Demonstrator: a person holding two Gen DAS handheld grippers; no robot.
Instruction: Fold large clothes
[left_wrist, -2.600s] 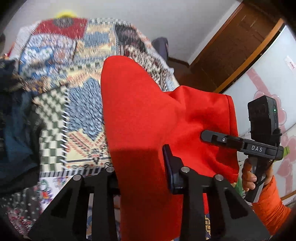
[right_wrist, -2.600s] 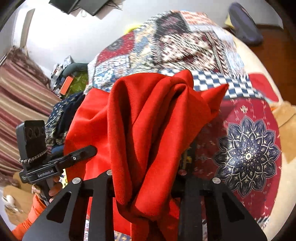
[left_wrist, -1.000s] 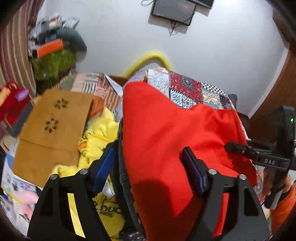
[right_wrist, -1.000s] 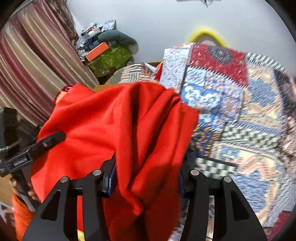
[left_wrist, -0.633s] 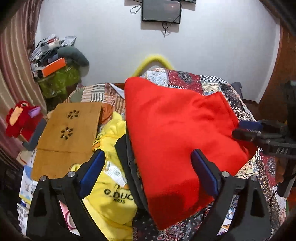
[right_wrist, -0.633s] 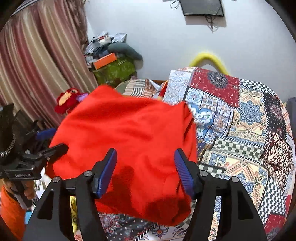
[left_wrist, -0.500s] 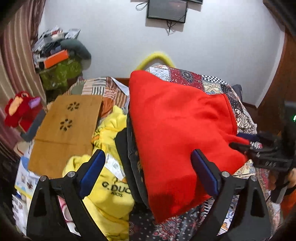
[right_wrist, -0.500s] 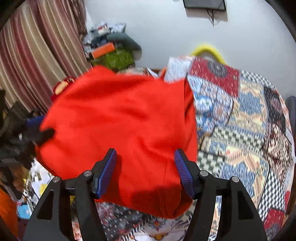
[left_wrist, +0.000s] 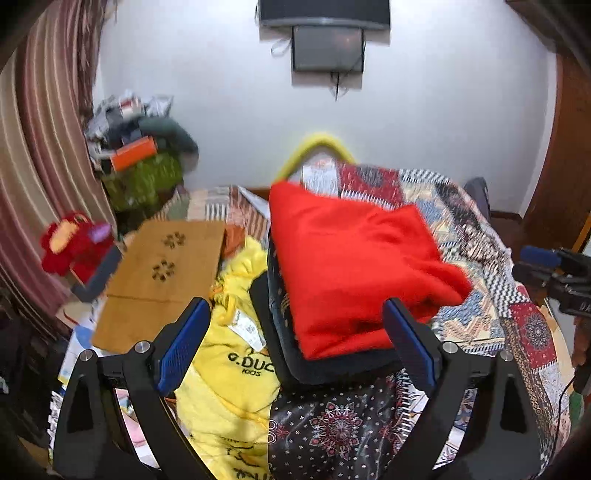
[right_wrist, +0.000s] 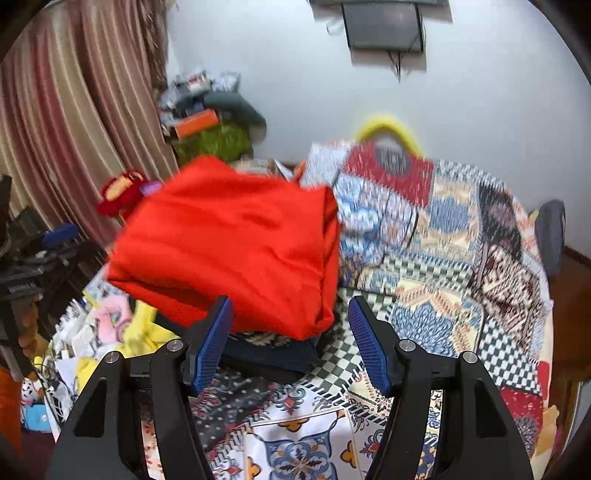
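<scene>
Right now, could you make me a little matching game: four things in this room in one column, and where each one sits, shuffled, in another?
Things:
1. red garment
2. yellow shirt
3. screen
4. red toy

Places:
A. by the curtain
B. high on the wall
C. on top of the dark folded pile
D. left of that pile, on the bed

Pairs: 1-C, 2-D, 3-B, 4-A

Both grippers are now standing spread and empty, having released the folded bright red knit garment (left_wrist: 354, 266), which is resting on the dark folded clothes stack (left_wrist: 314, 365) at the patchwork bedspread's (right_wrist: 461, 236) left edge.
</scene>
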